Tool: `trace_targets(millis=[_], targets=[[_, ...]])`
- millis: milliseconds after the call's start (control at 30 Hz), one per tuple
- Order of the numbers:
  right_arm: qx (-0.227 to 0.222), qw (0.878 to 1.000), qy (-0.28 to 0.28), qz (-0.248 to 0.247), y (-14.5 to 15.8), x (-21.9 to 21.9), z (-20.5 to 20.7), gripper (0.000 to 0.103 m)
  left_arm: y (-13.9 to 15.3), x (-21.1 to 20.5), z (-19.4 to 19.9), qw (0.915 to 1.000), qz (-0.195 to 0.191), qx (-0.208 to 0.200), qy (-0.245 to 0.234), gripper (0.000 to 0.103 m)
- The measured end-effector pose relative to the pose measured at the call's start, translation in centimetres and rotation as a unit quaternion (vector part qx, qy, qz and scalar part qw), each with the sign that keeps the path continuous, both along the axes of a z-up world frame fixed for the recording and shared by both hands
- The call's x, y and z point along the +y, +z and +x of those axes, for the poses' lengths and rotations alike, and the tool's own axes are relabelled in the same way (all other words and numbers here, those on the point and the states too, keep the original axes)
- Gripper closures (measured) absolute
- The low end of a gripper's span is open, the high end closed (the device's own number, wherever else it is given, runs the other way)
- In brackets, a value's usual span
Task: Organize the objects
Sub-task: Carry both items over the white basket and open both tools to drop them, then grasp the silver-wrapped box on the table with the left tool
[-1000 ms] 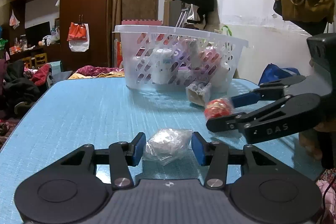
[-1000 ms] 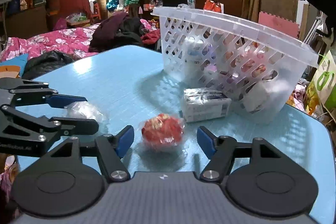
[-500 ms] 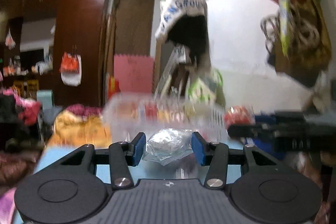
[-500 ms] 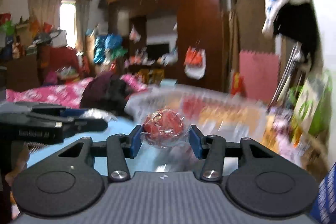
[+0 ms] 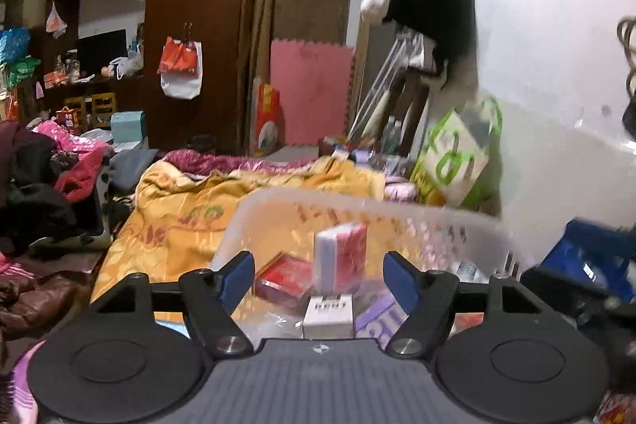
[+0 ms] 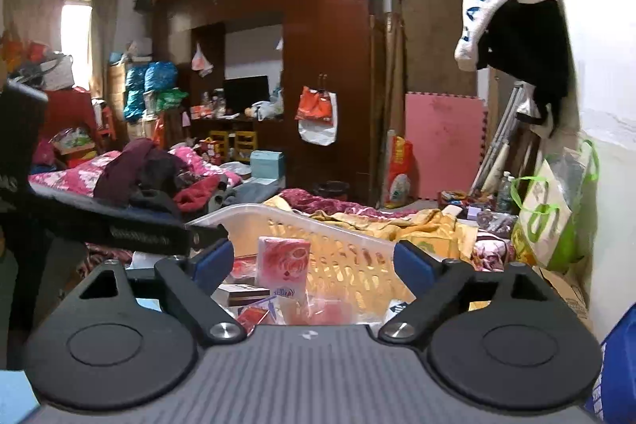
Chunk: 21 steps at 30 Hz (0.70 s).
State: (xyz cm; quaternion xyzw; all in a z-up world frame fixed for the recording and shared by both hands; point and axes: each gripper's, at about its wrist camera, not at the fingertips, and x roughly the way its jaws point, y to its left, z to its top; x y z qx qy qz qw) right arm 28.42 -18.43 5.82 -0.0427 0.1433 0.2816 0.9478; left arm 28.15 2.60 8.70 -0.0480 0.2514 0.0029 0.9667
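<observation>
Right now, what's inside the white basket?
In the white basket: an upright pink packet, a red box, a white carton, a purple pack and clear wrap. The basket floor and anything beneath them is covered by the grippers.

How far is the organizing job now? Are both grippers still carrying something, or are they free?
Both look free. The left gripper and right gripper are open over the white plastic basket, nothing between their fingers; both wrapped items they held a moment ago are gone. The basket holds boxes, including an upright pink pack. The table below is hidden, so what is left cannot be told.
</observation>
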Motion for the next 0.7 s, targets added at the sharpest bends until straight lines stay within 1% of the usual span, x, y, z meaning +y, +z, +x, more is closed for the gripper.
trace_targets(millis=[67,100,133,167,200,233,300,333,367,433,500,533,600,700], targets=[[-0.001,1.000,0.009,0.009,0.1,-1.1,-1.2,0.007,0.0,-0.2,-2.6,0.9995,0.008,-0.028,-0.012,0.028],[-0.003,1.000,0.012,0.016,0.0,-1.7,-1.9,0.000,0.0,-0.3,-4.5,0.9986,0.011,-0.048,-0.019,0.028],[-0.005,1.000,0.017,0.026,-0.3,-2.6,-2.9,0.000,-0.2,-0.8,-6.4,0.9972,0.017,-0.066,-0.031,0.028],[-0.005,0.999,0.026,0.038,-0.7,-3.6,-3.9,0.000,-0.5,-1.2,-8.6,0.9950,0.022,-0.084,-0.049,0.023],[0.000,0.998,0.031,0.046,-1.2,-4.4,-4.7,0.000,-1.1,-1.7,-10.5,0.9932,0.027,-0.093,-0.064,0.020],[0.004,0.998,0.034,0.053,-1.9,-5.3,-5.6,0.000,-1.8,-2.3,-11.9,0.9922,0.037,-0.092,-0.075,0.018],[0.004,0.998,0.024,0.058,-3.9,-6.6,-7.1,0.000,-3.4,-3.4,-13.9,0.9902,0.052,-0.090,-0.093,0.018],[0.009,0.998,0.014,0.059,-4.9,-7.0,-7.4,0.000,-4.5,-4.1,-14.4,0.9882,0.060,-0.083,-0.113,0.018],[0.027,0.998,0.005,0.052,-6.2,-7.3,-7.3,0.000,-5.5,-4.9,-14.2,0.9868,0.071,-0.063,-0.131,0.018],[0.054,0.998,-0.006,0.036,-8.0,-7.3,-6.6,0.000,-7.2,-6.0,-13.2,0.9856,0.087,-0.038,-0.140,0.018],[0.070,0.997,-0.030,0.022,-9.3,-7.1,-5.5,0.000,-8.4,-7.0,-11.4,0.9850,0.107,-0.012,-0.135,0.018],[0.077,0.996,-0.040,0.020,-9.6,-7.1,-5.1,0.000,-9.0,-7.1,-10.5,0.9857,0.106,0.000,-0.131,0.018],[0.090,0.995,-0.043,0.021,-10.0,-7.0,-4.5,0.000,-9.7,-7.0,-9.0,0.9868,0.092,0.027,-0.131,0.020],[0.090,0.995,-0.044,0.016,-10.6,-6.9,-4.6,0.000,-10.5,-6.8,-7.5,0.9887,0.067,0.051,-0.124,0.020]])
